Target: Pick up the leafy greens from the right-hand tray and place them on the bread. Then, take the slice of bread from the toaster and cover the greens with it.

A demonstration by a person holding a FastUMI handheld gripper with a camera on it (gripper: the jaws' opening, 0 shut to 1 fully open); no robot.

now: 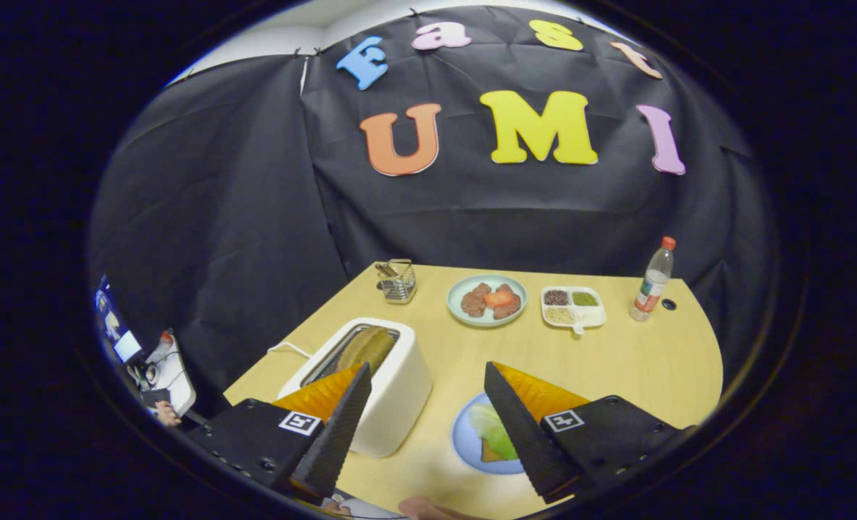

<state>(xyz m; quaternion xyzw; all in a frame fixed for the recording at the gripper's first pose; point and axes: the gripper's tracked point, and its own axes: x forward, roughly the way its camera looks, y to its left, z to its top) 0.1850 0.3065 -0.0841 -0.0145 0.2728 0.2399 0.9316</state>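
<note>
Gripper held spread above the bench, greens already laid on the bread.

The gripper (424,422) is seen with its two fingers wide apart and nothing between them, held above the near bench (637,361). Just ahead of the right finger, one blue plate (464,440) carries one slice of bread (491,453) with the leafy greens (492,432) resting on it, so the first step is judged done. Beside the left finger stands one white toaster (392,390) with one bread slice (367,348) upright in its slot, presumably left proud for gripping. Farther off are noted one plate of meat pieces (487,300), one divided tray (573,308), one wire holder (398,281) and one bottle (654,281).
</note>
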